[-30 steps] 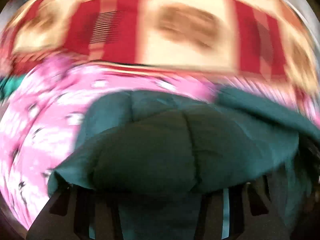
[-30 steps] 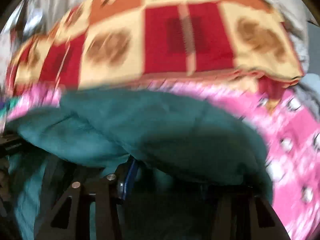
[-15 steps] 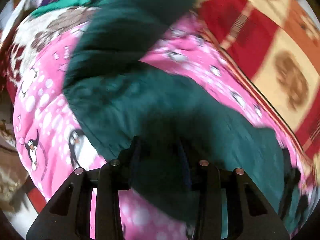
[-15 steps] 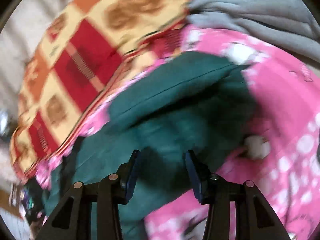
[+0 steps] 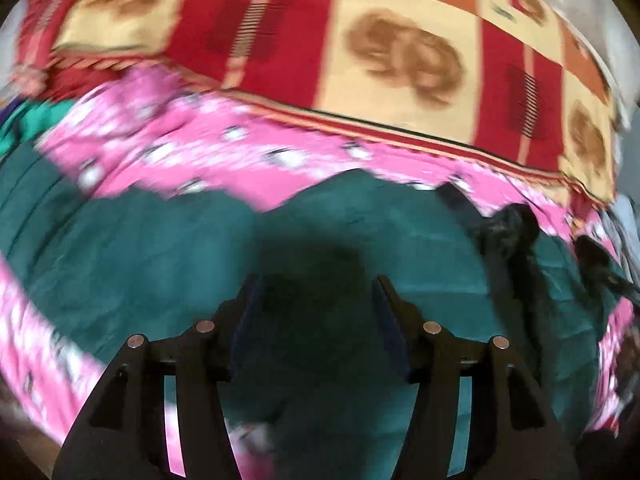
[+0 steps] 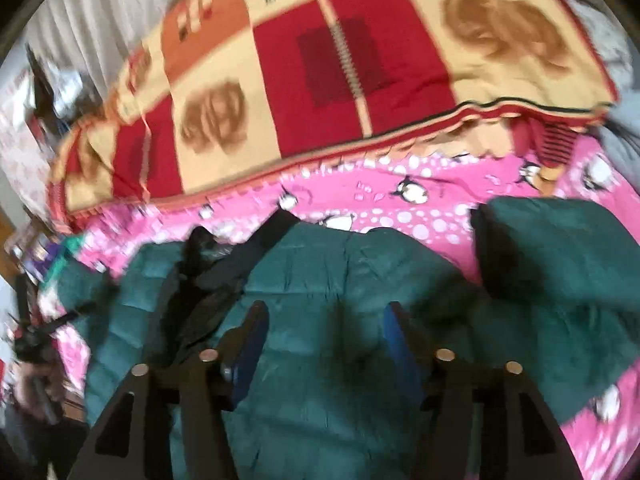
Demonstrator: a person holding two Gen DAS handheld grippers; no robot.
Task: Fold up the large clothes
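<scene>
Green jacket (image 6: 352, 280) on pink blanket (image 6: 400, 204) (penguin-printed)

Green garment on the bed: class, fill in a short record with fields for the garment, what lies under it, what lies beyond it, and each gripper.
garment: dark green garment, spread out, black lining showing at one side
under it: pink penguin-print cover
beyond it: red and cream checked blanket
left gripper: jaws apart above the cloth, just been opening
right gripper: jaws apart above the cloth, just been opening
</scene>
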